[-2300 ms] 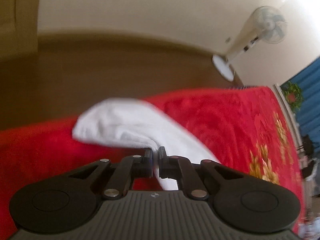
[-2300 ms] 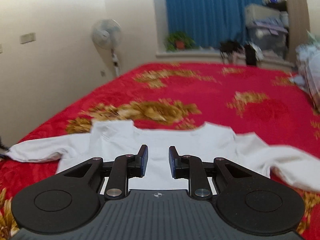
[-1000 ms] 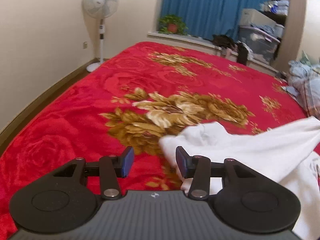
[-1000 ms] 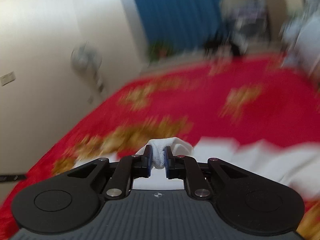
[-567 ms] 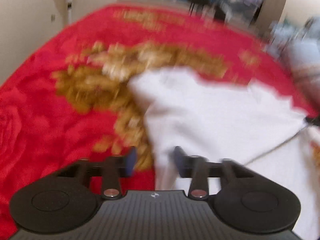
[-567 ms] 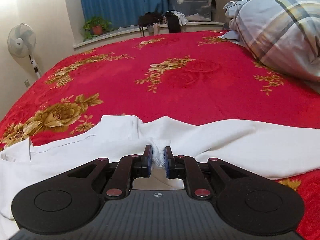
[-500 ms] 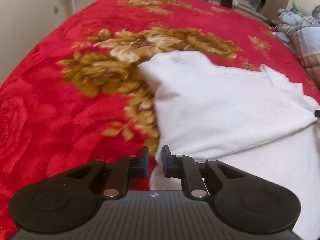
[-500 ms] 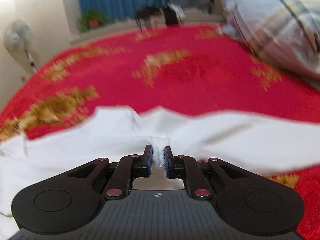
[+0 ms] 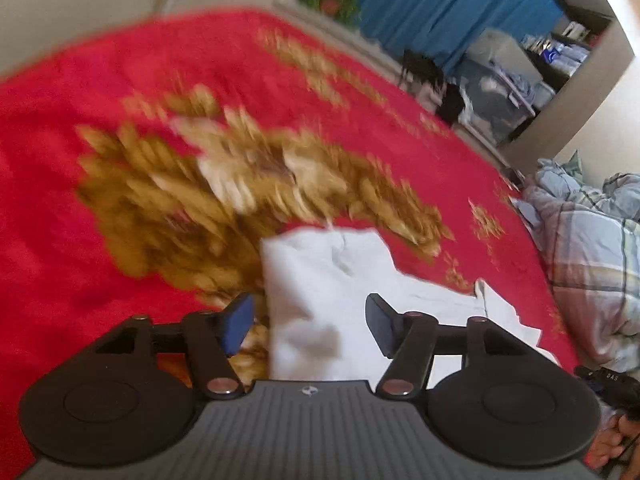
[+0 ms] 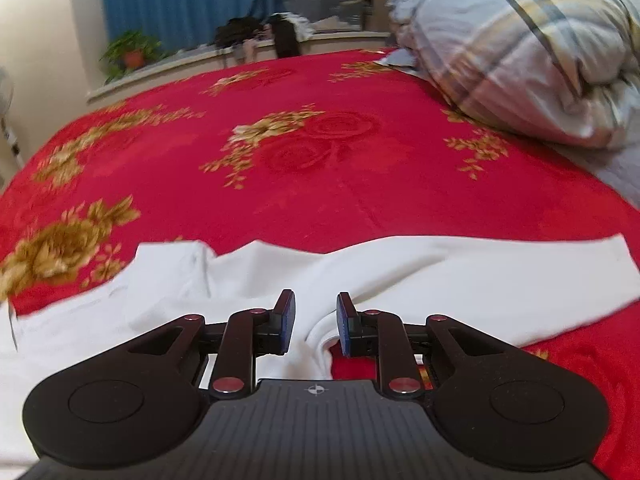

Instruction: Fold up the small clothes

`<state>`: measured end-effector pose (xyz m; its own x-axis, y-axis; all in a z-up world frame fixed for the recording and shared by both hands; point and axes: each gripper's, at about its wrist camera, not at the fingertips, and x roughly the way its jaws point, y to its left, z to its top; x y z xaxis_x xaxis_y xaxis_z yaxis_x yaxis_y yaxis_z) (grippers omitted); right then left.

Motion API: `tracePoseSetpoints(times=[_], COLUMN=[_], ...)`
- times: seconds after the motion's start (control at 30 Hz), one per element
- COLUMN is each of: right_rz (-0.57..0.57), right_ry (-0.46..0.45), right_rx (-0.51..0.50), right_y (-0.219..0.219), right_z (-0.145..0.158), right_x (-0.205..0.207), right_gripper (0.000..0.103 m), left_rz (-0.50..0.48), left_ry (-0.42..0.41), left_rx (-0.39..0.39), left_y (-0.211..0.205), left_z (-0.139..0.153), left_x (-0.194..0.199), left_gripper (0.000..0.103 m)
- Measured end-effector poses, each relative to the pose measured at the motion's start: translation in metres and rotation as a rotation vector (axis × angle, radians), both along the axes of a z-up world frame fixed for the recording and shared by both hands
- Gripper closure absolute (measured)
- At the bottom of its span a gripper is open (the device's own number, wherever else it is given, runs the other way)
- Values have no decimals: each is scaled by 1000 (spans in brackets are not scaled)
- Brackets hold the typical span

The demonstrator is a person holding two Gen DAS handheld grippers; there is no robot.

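The white garment lay on the red bed. The left claw gaped wide, holding nothing, above its folded edge. The right claw stood partly open, empty, over the cloth, one sleeve stretching rightward.

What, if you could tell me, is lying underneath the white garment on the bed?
The white garment lies directly on the red floral blanket, which shows all around it. Whether anything else sits beneath the cloth cannot be seen. Both grippers, left and right, are open above it.
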<state>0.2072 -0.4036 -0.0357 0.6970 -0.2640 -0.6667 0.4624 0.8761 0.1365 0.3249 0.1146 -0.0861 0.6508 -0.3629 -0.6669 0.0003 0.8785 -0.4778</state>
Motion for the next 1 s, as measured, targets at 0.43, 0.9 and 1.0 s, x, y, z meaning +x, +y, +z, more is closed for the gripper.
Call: tracePoseSetpoints(times=[0.43, 0.9, 1.0], right_rz=[123, 232, 187], right_ry=[151, 194, 146], right_rx=[260, 153, 165], right_y=[-16, 2, -6], right_z=[-46, -53, -37], right_x=[23, 20, 8], right_gripper=[79, 103, 102], left_rz=[-9, -133, -152], left_ry=[-206, 3, -88], left_rx=[406, 499, 495], left_y=[-44, -35, -37], left_z=[27, 2, 47], left_x=[-56, -97, -124], left_gripper=[86, 79, 75])
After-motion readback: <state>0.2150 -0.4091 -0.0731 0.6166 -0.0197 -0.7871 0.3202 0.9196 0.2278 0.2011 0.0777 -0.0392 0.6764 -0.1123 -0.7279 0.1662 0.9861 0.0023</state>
